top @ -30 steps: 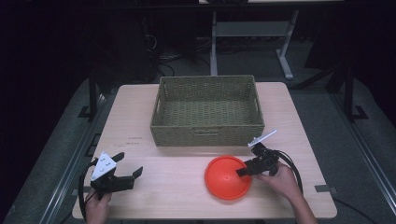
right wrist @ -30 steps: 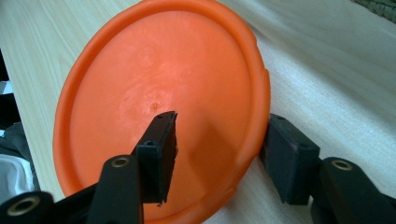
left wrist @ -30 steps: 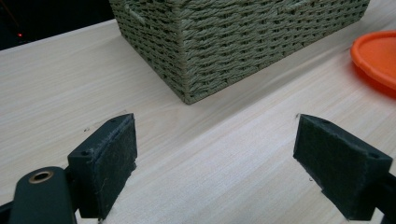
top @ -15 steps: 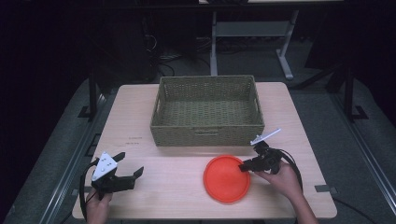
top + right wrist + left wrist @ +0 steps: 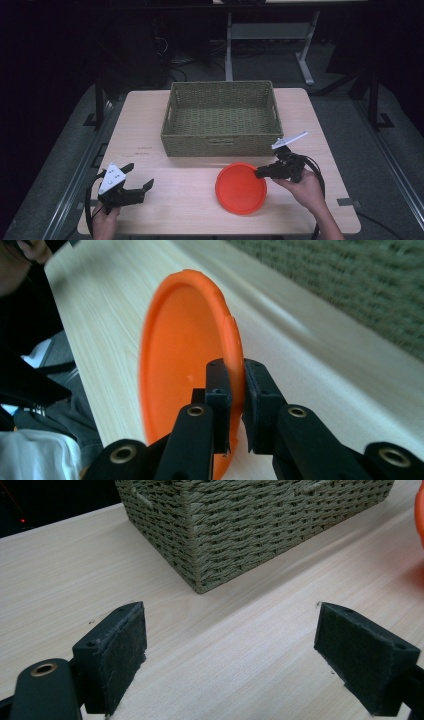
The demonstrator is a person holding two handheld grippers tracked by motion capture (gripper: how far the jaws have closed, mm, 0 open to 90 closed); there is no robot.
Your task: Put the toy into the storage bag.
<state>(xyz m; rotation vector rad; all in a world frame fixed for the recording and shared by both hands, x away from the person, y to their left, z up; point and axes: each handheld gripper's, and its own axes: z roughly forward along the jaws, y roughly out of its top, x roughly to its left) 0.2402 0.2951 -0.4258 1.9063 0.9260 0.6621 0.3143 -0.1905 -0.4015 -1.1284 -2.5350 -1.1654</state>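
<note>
Basket [image 5: 220, 119]: woven, olive-green, open at the top, sitting at the far middle of the table [image 5: 190, 200]. Everything else here is placed from it.

Plate [image 5: 241, 188]: orange and round, on the near side of the basket and a little toward its right end, close to the front wall but apart from it. In the right gripper view the plate [image 5: 185, 365] stands up on edge in the frame, with the basket wall blurred behind it.

Right gripper [image 5: 260, 173]: near the basket's front right corner, clamped on the plate's right rim. In its own view the two jaws of the right gripper [image 5: 237, 385] are pinched together with the rim between the pads.

Right hand [image 5: 302, 187]: wrapped round the gripper body, nearer the table's front edge than the basket.

Left gripper [image 5: 139, 178]: well off from the basket, out past its front left corner toward the table's near left. Jaws spread wide, nothing between them; in its own view the left gripper [image 5: 230, 645] has bare wood in the gap and the basket's corner [image 5: 200, 535] ahead.

Left hand [image 5: 106, 220]: at the table's front edge, below that gripper.
</note>
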